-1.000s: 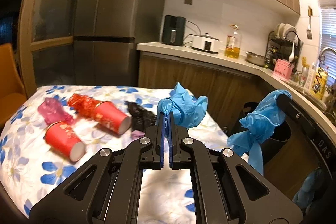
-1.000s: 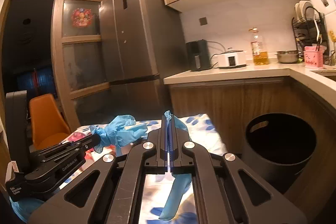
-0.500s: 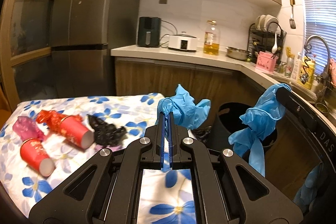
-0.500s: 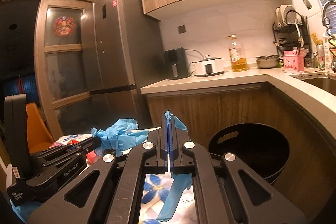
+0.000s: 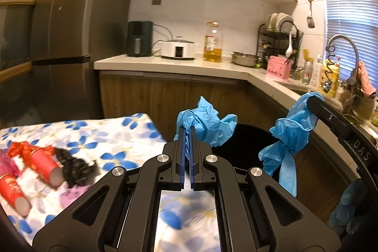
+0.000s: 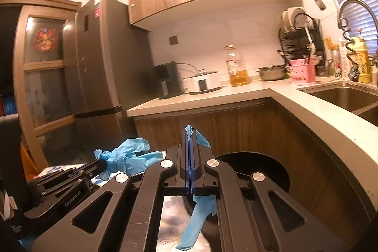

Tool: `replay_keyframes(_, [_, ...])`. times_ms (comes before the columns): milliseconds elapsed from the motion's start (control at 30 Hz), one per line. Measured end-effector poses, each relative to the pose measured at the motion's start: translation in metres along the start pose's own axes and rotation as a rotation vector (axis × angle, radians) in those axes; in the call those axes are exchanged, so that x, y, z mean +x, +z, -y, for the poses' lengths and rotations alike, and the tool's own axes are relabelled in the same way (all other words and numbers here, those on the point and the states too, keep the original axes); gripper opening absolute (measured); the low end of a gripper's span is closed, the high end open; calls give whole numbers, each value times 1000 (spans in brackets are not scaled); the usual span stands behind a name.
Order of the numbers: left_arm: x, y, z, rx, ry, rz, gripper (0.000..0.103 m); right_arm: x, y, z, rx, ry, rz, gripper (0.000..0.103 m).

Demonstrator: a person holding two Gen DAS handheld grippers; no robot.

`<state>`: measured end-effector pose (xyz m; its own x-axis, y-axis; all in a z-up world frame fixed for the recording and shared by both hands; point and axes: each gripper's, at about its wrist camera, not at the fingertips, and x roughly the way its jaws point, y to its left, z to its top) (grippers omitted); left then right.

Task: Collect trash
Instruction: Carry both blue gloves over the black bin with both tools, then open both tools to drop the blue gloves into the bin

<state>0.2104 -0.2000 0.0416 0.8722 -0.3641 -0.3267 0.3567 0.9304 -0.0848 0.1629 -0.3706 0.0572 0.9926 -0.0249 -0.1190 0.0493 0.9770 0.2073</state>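
Now both blue gloves are held clamped — one in the left gripper (image 5: 187,134), one in the right gripper (image 6: 190,136) — and the black bin (image 6: 267,171) lies just ahead and below, nearer the right.

The black bin (image 6: 271,171) is largely hidden behind the gripper frame, its contents unreadable, while left of the bin the red cups (image 5: 45,164) on the floral tablecloth (image 5: 113,134) are motion-blurred and one is cut by the edge.
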Motion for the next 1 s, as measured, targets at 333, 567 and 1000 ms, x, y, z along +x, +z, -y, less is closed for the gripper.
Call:
replay_keyframes(333, [34, 13, 36, 4, -83, 15, 2, 16, 9, 34, 39, -69, 9, 2])
replay_keyframes(567, [55, 14, 56, 11, -125, 7, 2, 28, 11, 50, 53, -88, -7, 2])
replay_keyframes(1000, [83, 8, 69, 10, -159, -26, 2, 46, 7, 63, 73, -98, -40, 2])
